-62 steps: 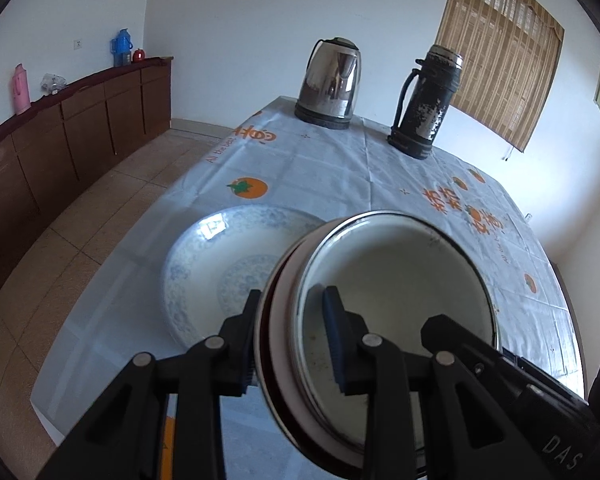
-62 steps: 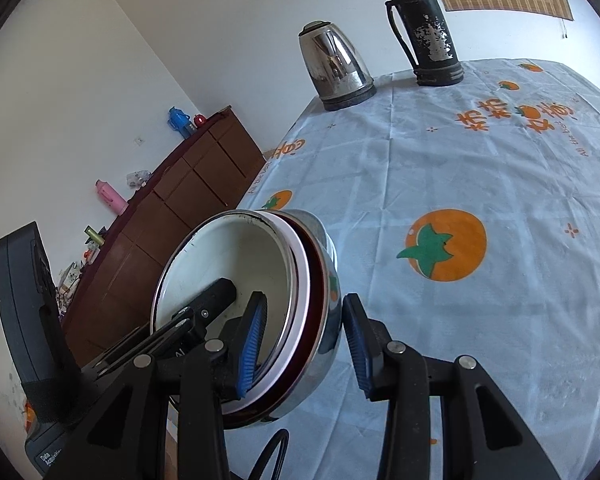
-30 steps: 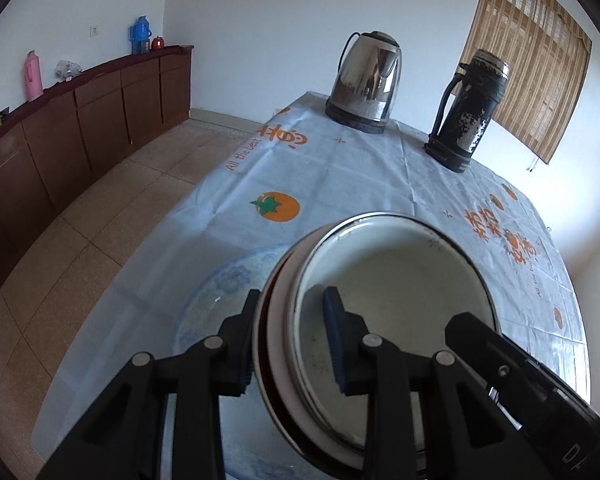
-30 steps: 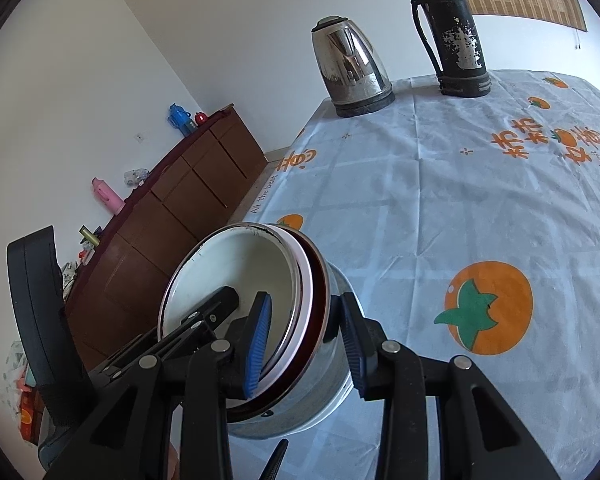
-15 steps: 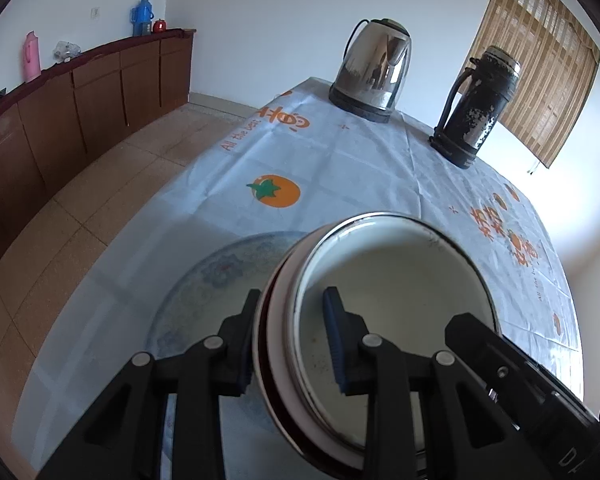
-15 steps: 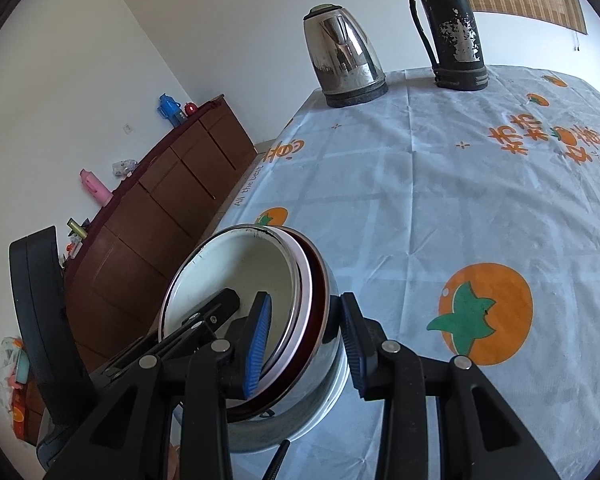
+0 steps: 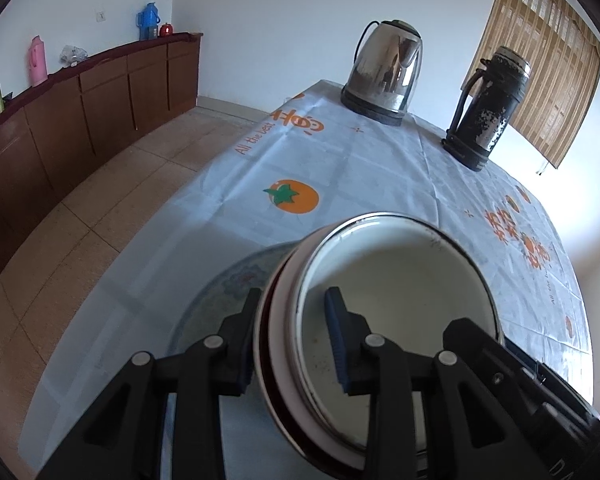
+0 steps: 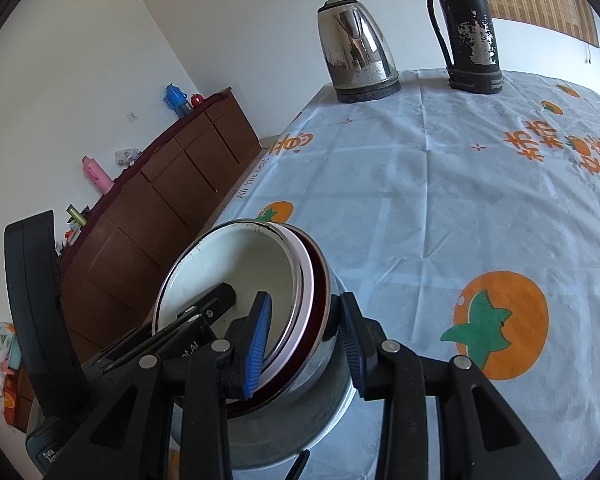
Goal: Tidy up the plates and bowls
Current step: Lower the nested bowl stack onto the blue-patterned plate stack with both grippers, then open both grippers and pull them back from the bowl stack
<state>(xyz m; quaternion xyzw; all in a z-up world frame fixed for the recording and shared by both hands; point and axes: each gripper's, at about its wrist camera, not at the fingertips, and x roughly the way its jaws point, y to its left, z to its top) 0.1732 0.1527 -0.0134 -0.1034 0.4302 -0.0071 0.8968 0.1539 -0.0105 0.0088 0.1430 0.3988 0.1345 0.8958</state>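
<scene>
1. Bowls (image 7: 396, 300): nested stack, sitting over the patterned plate (image 7: 236, 284) on the table (image 7: 380, 176).
2. Left gripper (image 7: 292, 336): jaws opening, stack's rim between them.
3. Right gripper (image 8: 304, 336): clamped across the opposite rim.
4. Risk: with one-sided support the stack may tip or skid off the plate.

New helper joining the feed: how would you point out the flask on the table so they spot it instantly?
Look to the far end of the table, under the bamboo blind. Two vessels stand there side by side: a kettle and the flask. The flask is the tall, narrow black cylinder with flaking paint and a thin side handle; the kettle is squat and shiny.
</scene>
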